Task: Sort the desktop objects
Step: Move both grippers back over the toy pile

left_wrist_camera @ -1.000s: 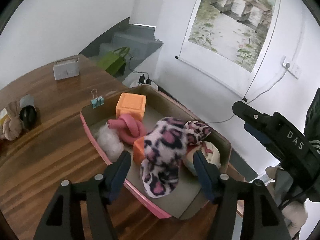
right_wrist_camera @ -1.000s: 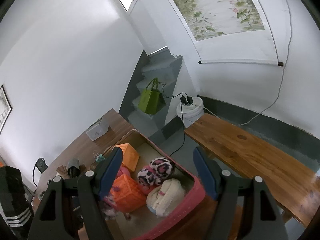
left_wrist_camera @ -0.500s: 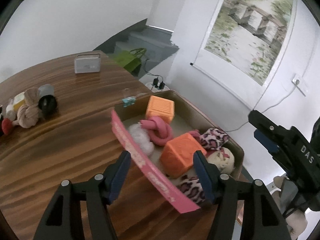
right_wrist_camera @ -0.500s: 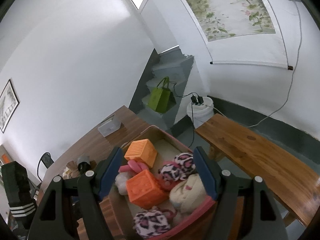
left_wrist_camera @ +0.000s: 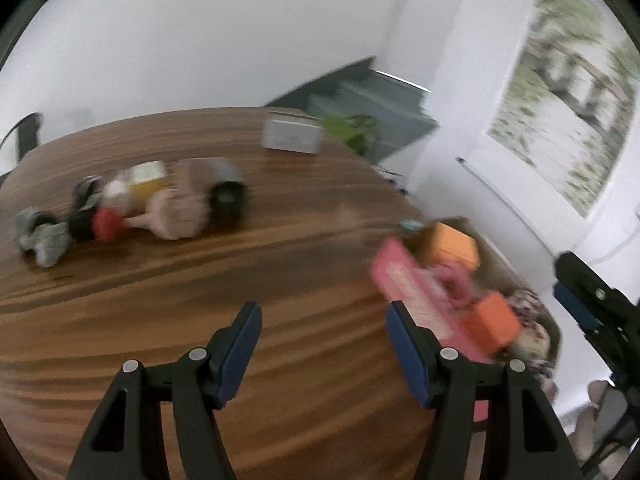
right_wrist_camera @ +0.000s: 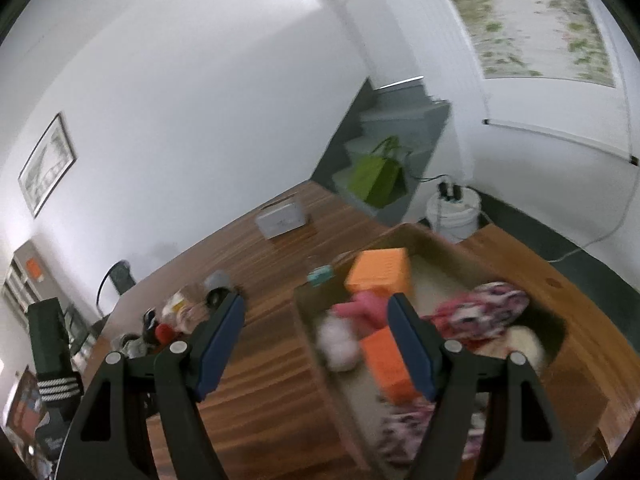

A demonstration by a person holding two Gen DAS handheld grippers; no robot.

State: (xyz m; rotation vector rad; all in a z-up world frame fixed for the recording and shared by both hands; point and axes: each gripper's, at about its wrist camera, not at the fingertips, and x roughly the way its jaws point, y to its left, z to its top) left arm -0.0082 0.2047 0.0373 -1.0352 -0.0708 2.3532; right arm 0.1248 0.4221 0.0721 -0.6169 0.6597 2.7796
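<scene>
A pink-sided cardboard box (left_wrist_camera: pixel 404 284) sits at the table's right end, holding orange cubes (right_wrist_camera: pixel 380 270), a pink knot toy (right_wrist_camera: pixel 366 306), a white puff and leopard-print plush (right_wrist_camera: pixel 488 310). A blurred cluster of loose items (left_wrist_camera: pixel 160 200) lies on the wooden table to the left: a beige knot, a red piece, a dark roll, a grey cloth. My left gripper (left_wrist_camera: pixel 322 344) is open and empty above bare table. My right gripper (right_wrist_camera: pixel 316 338) is open and empty above the box's left wall (right_wrist_camera: pixel 316 344); it also shows at the right edge of the left wrist view (left_wrist_camera: pixel 588 304).
A grey rectangular case (left_wrist_camera: pixel 292 136) stands at the table's far edge. A teal binder clip (right_wrist_camera: pixel 320 274) is on the box's far corner. A green bag (right_wrist_camera: pixel 380 176), stairs, a white bucket (right_wrist_camera: pixel 452 208) and a wooden bench (right_wrist_camera: pixel 560 292) lie beyond the table.
Both views have swung left, away from the box, toward the loose items on the table. The box has shifted rightward in both views. Both grippers stay open and empty.
</scene>
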